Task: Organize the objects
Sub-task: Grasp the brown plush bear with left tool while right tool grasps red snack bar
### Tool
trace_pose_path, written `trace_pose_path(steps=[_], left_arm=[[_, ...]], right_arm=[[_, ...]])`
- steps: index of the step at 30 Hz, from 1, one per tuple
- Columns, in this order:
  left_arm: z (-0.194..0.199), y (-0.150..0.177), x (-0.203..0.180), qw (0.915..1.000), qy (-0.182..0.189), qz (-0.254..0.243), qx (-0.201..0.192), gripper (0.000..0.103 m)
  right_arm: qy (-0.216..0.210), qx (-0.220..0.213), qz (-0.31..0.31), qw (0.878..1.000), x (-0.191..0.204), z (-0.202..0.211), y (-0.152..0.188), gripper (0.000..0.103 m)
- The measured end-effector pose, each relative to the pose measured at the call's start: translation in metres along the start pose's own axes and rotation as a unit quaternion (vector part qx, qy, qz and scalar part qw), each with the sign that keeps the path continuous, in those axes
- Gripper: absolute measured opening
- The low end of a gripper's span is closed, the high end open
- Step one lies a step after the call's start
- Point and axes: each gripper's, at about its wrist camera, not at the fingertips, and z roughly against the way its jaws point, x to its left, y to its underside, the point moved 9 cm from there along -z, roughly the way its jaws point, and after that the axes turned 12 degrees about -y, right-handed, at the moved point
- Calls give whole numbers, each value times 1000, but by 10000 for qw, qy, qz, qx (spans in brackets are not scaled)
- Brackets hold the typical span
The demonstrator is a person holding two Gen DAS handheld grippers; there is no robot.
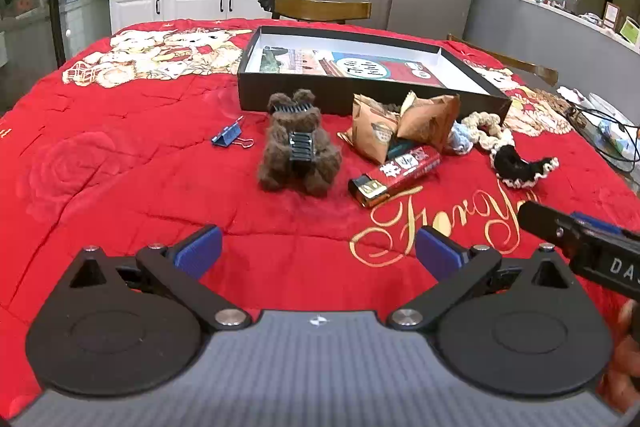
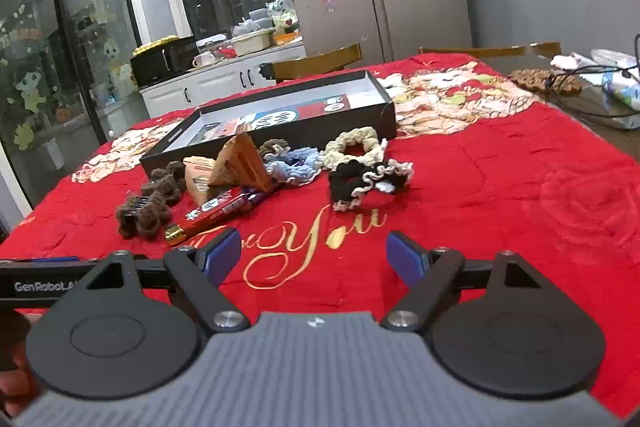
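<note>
Your left gripper [image 1: 318, 253] and right gripper [image 2: 313, 253] both hang spread apart, empty. The black box [image 1: 304, 95] mid-table holds only printed cards. Fuzzy clip [image 1: 298, 143], binder clip [image 1: 230, 138], snack packets [image 1: 404, 125], red bar [image 1: 396, 171] and scrunchies [image 2: 356, 163] lie outside its near wall: sorting appears barely begun.

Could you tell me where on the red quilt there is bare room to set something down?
Bare quilt lies left of the blue binder clip, and between the open left gripper and the furry brown hair claw. In the right wrist view, the stretch right of the black scrunchie is bare too. It is crowded before the black box.
</note>
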Motion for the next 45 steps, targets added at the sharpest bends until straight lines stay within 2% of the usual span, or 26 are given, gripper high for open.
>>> trace_pose_path(steps=[4, 7, 15, 22, 36, 40, 45], left_arm=[[-6, -9, 3, 10000, -59, -62, -39, 103], [-10, -15, 4, 9999, -93, -92, -42, 103], [-25, -29, 8, 9991, -336, -248, -93, 103], [-35, -39, 14, 9992, -385, -126, -40, 103], [-57, -47, 16, 9990, -359, -265, 2, 103], [-66, -50, 16, 9991, -323, -291, -15, 103], [-76, -53, 15, 9997, -180, -135, 36, 102]], right_arm=[[-147, -27, -139, 9998, 5, -4, -6, 88], [-138, -56, -117, 9998, 8, -9, -12, 92], [-155, 9, -243, 9996, 5, -24, -20, 92], [-284, 118, -291, 9991, 11, -40, -21, 94], [-335, 281, -304, 9986, 22, -67, -24, 95], [-387, 446, -348, 9976, 24, -81, -22, 94], [-488, 562, -534, 9958, 28, -93, -20, 92]])
